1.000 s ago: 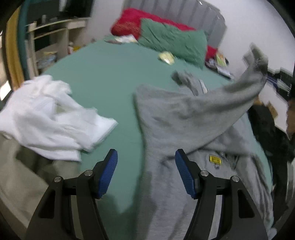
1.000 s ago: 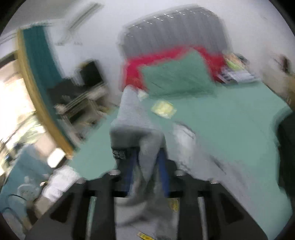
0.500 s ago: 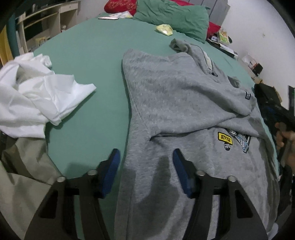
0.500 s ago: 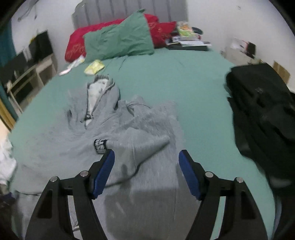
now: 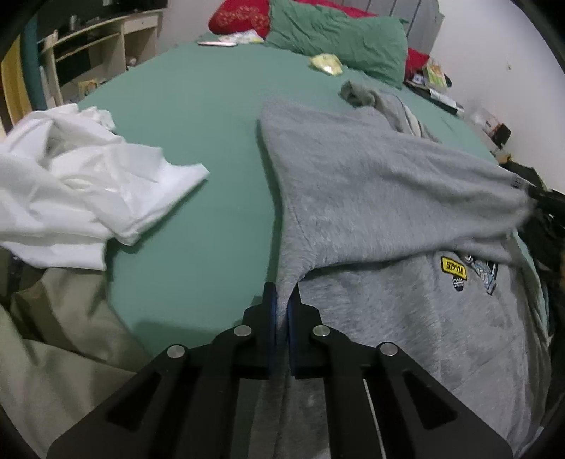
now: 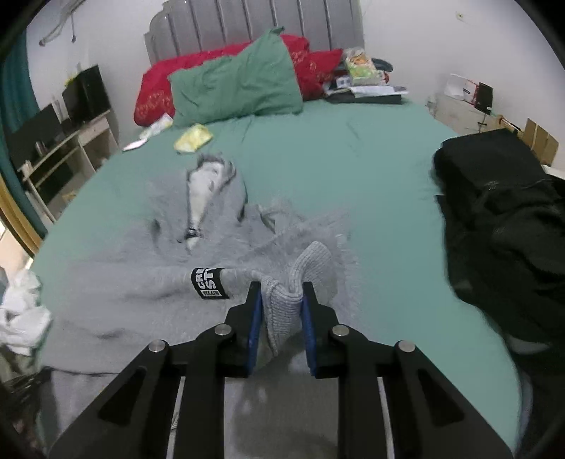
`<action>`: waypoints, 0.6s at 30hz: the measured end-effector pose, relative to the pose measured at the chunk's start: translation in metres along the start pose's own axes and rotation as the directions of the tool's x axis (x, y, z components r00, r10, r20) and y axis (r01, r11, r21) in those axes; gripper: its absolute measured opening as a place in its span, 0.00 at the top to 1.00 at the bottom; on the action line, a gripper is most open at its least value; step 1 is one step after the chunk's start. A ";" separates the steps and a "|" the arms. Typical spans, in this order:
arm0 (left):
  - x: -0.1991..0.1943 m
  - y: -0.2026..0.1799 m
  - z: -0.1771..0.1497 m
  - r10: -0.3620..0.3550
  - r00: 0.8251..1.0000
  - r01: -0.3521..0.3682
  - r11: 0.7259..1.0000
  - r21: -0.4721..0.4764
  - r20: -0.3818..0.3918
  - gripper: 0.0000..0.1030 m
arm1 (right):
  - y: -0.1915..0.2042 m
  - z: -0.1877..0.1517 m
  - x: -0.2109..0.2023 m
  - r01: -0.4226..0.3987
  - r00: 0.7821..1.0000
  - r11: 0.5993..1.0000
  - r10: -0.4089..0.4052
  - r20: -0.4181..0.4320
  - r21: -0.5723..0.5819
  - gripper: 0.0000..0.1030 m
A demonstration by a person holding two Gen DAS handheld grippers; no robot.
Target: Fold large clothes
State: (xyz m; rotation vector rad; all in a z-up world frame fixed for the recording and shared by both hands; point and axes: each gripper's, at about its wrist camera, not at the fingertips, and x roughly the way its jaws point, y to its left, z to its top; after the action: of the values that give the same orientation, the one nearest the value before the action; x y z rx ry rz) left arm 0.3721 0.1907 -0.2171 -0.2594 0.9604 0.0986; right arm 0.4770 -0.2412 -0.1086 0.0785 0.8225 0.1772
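Grey fleece hoodie (image 5: pixel 370 183), sleeve folded across, pinched by left gripper (image 5: pixel 281 300); right gripper (image 6: pixel 281 300) closing on its cuff; green bed (image 5: pixel 197 116).

— Where is there room on the bed (image 5: pixel 197 197)?
— Bare green sheet in the frame's middle, left wrist view.
— And in the way?
— White clothes (image 5: pixel 77 183) at left, grey hoodie (image 5: pixel 370 197) at right; a black bag (image 6: pixel 501 226) fills the right edge, right wrist view.

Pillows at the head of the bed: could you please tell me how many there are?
2: a green pillow leaning in front, and a red pillow behind it against the headboard. More may be hidden behind them.
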 end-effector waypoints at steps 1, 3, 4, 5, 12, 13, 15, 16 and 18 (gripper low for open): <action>-0.003 0.002 0.000 -0.001 1.000 0.001 1.000 -0.007 0.005 0.95 | 0.001 0.001 -0.013 -0.002 1.000 1.000 0.002 -0.008 -0.005 0.80; -0.006 0.007 0.000 -0.003 1.000 0.003 1.000 -0.019 0.010 0.95 | 0.003 0.005 -0.036 -0.014 0.998 1.000 0.014 -0.057 0.000 0.80; -0.007 0.008 0.000 -0.003 1.000 0.003 1.000 -0.025 0.011 0.95 | 0.003 0.007 -0.045 -0.022 0.996 1.000 0.023 -0.081 0.013 0.80; -0.008 0.009 -0.001 -0.005 1.000 0.006 1.000 -0.031 0.010 0.95 | 0.002 0.010 -0.053 -0.034 0.994 0.999 0.037 -0.105 0.026 0.80; -0.002 0.004 0.000 -0.010 0.999 0.009 1.000 -0.028 -0.043 0.93 | -0.011 0.031 0.002 0.029 0.973 0.997 -0.013 -0.230 0.068 0.78; -0.002 0.003 0.000 -0.003 0.999 0.001 1.000 -0.026 -0.049 0.93 | -0.016 0.030 0.028 0.045 0.965 0.996 -0.023 -0.262 0.080 0.74; -0.002 0.002 0.002 -0.006 0.999 0.004 0.999 -0.041 -0.054 0.90 | -0.023 0.027 0.072 0.039 0.955 0.995 -0.011 -0.297 0.087 0.72; -0.003 0.002 0.003 -0.013 0.998 0.010 0.999 -0.050 -0.058 0.88 | -0.025 0.025 0.089 0.031 0.956 0.996 -0.005 -0.293 0.085 0.65; -0.005 0.002 0.008 -0.049 0.997 0.044 0.996 -0.076 -0.056 0.81 | -0.030 0.024 0.105 0.048 0.973 0.996 -0.028 -0.229 0.081 0.53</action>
State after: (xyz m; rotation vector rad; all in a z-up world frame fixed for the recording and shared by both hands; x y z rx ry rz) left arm 0.3752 0.1952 -0.2090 -0.3551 1.0083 0.0847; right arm 0.5679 -0.2515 -0.1724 0.1250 1.0603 0.1157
